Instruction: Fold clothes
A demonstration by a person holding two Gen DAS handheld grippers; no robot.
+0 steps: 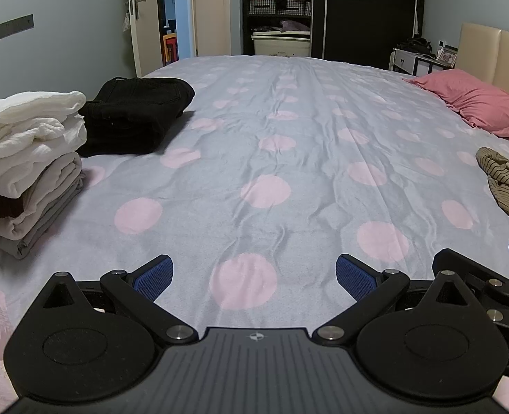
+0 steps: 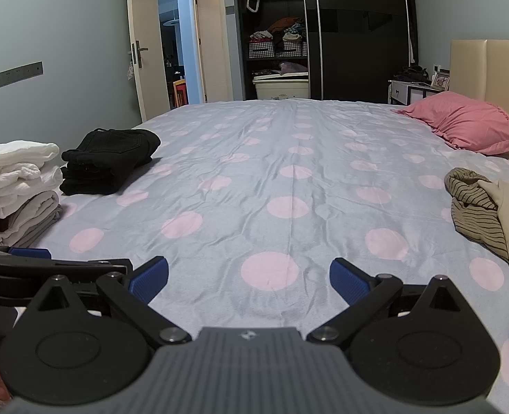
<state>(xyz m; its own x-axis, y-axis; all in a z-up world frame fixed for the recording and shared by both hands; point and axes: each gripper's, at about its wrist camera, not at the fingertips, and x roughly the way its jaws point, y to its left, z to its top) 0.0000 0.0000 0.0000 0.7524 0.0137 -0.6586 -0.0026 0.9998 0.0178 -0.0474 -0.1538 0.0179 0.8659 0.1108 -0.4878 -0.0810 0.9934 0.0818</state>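
Both tongs, left (image 1: 254, 277) and right (image 2: 249, 277), hover spread and empty over the dotted bed (image 2: 289, 179). Folded stacks (image 1: 30, 158) sit left; the unfolded striped garment (image 2: 475, 207) lies far right, likely next to fetch and spread flat.
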